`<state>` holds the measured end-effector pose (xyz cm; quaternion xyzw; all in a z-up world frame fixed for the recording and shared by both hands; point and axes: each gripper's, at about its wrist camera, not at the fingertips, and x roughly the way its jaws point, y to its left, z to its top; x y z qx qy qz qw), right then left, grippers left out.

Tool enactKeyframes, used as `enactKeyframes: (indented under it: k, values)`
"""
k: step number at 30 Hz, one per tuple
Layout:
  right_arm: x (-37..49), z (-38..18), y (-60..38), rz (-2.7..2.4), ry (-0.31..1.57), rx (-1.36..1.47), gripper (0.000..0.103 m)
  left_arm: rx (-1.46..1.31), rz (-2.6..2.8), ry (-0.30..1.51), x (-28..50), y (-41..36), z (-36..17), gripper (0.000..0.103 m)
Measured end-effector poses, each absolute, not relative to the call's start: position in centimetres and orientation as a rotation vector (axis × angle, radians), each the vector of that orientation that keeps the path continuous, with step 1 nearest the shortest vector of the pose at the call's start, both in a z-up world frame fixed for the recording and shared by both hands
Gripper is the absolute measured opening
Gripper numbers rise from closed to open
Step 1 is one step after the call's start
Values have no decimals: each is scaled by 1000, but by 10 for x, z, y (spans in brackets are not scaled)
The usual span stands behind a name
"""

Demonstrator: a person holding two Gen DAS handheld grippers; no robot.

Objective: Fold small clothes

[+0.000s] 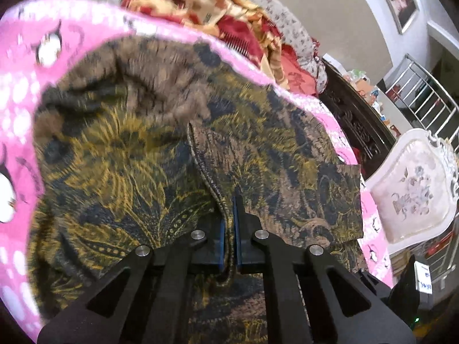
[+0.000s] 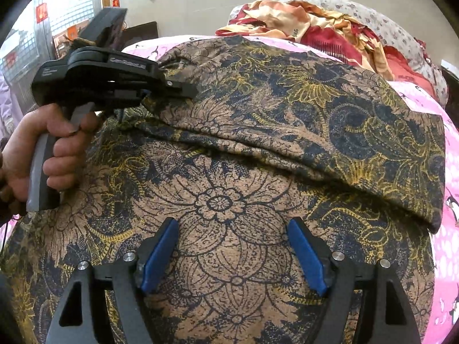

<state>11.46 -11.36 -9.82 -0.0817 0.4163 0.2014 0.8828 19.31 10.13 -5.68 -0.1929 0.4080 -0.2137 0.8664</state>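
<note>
Here, your left gripper is clamped on a hem of the soft, limp patterned garment spread over the pink sheet, your right gripper gapes empty above it, so take the opposite edge, probably thin.

Occlusions, cropping and blur

Left wrist view: patterned garment motion-blurred at upper left; its hem vanishes between the clamped blue pads. Right wrist view: garment cropped by the bottom edge; pink sheet largely covered.
</note>
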Motion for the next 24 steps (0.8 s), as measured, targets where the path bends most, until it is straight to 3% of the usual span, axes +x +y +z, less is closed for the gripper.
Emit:
enactKeyframes:
  k: [7, 16, 20, 24]
  values:
    - [116, -99, -115, 417, 869, -169, 76, -380, -354, 764, 176, 151, -27, 3]
    - [117, -100, -115, 418, 872, -163, 77, -335, -219, 879, 188, 183, -62, 4]
    - [116, -100, -113, 404, 874, -176, 80, -344, -154, 893, 180, 186, -65, 19]
    - [113, -95, -114, 391, 884, -171, 78, -298, -62, 810, 161, 194, -43, 19]
